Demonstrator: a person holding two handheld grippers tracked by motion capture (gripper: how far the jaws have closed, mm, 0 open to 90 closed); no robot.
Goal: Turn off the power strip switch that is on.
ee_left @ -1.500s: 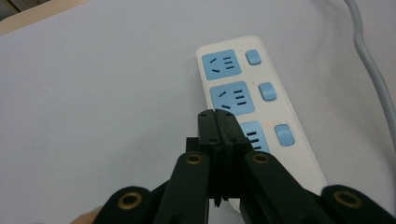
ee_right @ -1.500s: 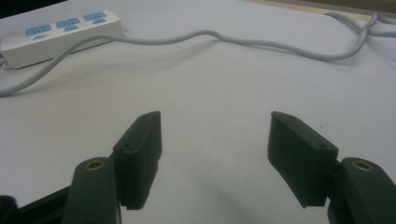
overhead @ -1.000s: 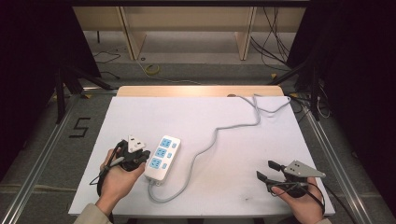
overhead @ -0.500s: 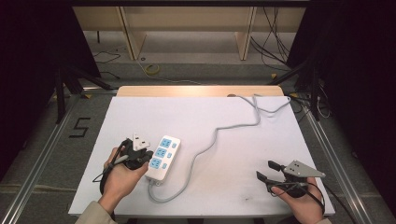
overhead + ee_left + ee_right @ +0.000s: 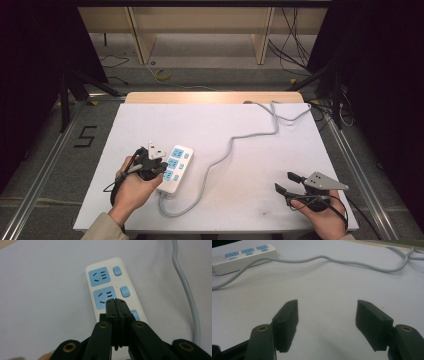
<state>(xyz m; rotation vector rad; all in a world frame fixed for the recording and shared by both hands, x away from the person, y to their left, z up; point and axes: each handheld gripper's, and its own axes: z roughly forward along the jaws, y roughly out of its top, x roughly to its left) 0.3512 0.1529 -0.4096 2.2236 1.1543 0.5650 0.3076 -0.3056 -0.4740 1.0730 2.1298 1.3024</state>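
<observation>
My left gripper, jaws pressed together on nothing, hovers over the strip's middle socket near the desk's front-left corner, its switches apparently not yet pressed, while my right gripper waits released by the front-right corner.

looks like a lab recording bay: white-topped table framed by aluminium rails, dark curtains left and right, tripod legs at far left, loose cables on the far floor, a taped "5" marker near left.
</observation>
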